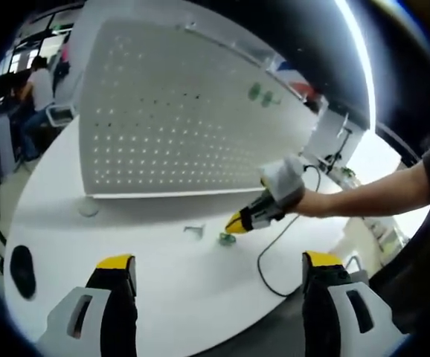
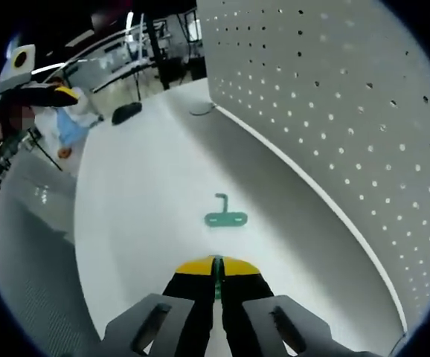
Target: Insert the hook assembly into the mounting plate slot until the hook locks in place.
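Insertion not begun: right gripper (image 2: 216,277), low centre, pinches a green hook (image 2: 216,286); left gripper (image 1: 219,271) stands spread; a second hook (image 2: 226,216) lies mid-frame, short of the pegboard (image 2: 334,97).

The right tongs (image 2: 216,277), jaws pressed together on a thin green piece (image 2: 216,288), hang over the white desk (image 2: 140,216), where a green hook plate (image 2: 225,216) lies flat near the foot of the upright white pegboard (image 2: 334,111) along the desk's edge.
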Tool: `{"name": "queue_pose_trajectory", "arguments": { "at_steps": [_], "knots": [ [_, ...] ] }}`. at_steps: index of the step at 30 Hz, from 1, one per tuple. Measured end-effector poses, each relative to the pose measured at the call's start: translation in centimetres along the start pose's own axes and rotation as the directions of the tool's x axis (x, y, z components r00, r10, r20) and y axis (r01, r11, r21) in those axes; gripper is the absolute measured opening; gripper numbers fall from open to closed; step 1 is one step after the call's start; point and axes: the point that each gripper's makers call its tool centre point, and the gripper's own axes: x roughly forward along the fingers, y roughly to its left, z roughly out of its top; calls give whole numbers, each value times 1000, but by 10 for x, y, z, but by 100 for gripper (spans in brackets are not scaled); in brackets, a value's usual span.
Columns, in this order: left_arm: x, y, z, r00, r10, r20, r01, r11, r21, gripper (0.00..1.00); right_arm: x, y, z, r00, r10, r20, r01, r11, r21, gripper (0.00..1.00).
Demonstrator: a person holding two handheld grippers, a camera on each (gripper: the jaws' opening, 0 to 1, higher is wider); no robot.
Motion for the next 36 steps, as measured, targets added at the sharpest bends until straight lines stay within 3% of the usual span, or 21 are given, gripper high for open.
{"name": "queue_pose_trajectory", "arguments": {
  "at_steps": [5, 14, 16, 17, 18, 23, 36],
  "knots": [
    [-2, -3, 5, 1000, -5, 14, 5, 1000, 10, 95, -4, -1, 4, 999, -27, 21, 26, 999, 28, 0],
    [-8, -13, 11, 999, -23, 34, 22, 999, 31, 95, -28, -4, 28, 991, -72, 112, 60, 993, 104, 0],
    [-9, -15, 12, 999, -27, 40, 25, 999, 34, 96, -33, -3, 35, 986, -81, 149, 57, 985, 162, 0],
    [-9, -16, 13, 999, -33, 44, 31, 999, 34, 97, -39, -4, 43, 977, -95, 191, 47, 969, 241, 0],
    [-10, -18, 14, 998, -38, 51, 37, 999, 32, 98, -43, -5, 48, 971, -107, 212, 48, 963, 265, 0],
    [-13, -22, 18, 997, -46, 64, 44, 998, 34, 100, -63, 5, 68, 952, -133, 275, 70, 971, 228, 0],
    [-16, -33, 30, 993, -78, 91, 74, 996, 47, 100, -123, 33, 117, 866, -185, 465, 65, 963, 262, 0]
  ]
}}
